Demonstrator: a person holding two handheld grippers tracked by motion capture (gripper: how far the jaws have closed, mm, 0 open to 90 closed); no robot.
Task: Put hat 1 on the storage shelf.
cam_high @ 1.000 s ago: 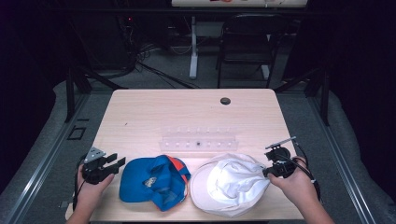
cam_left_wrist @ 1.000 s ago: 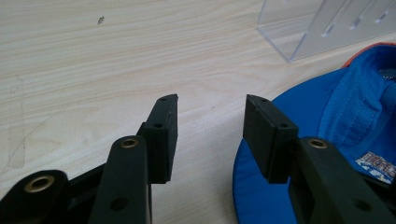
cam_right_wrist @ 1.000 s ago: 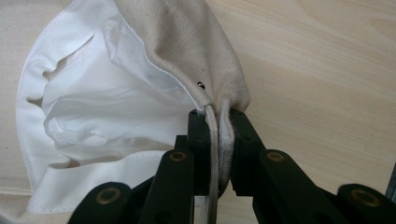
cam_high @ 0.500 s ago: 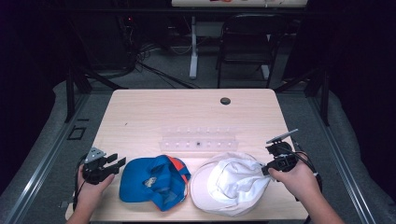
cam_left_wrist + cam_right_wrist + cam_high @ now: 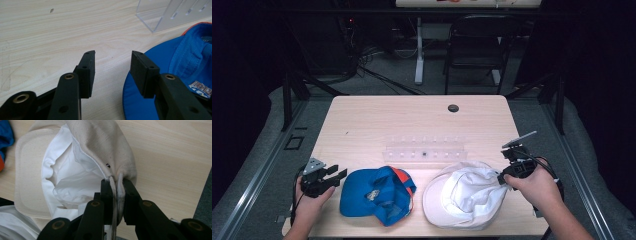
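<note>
A white cap (image 5: pixel 464 192) lies upside down at the front right of the table, its lining (image 5: pixel 75 177) facing up. My right gripper (image 5: pixel 507 176) is shut on the cap's right edge; the pinched fabric (image 5: pixel 117 187) sits between the jaws of the right gripper (image 5: pixel 117 197). A blue cap (image 5: pixel 377 194) with an orange patch lies upside down left of the white one. My left gripper (image 5: pixel 336 176) rests just left of the blue cap (image 5: pixel 180 65). The left gripper (image 5: pixel 113 71) is open with bare table between its jaws, the right jaw over the cap's brim.
A clear acrylic rack (image 5: pixel 424 150) stands in the middle of the wooden table (image 5: pixel 387 120), behind both caps; its corner (image 5: pixel 160 17) is close ahead of the left gripper. A black grommet (image 5: pixel 453 108) sits at the back. A chair (image 5: pixel 477 50) stands beyond the table.
My right gripper has drawn slightly right and toward the front with the white cap's edge in it, stretching the cap. The left gripper has stayed put.
</note>
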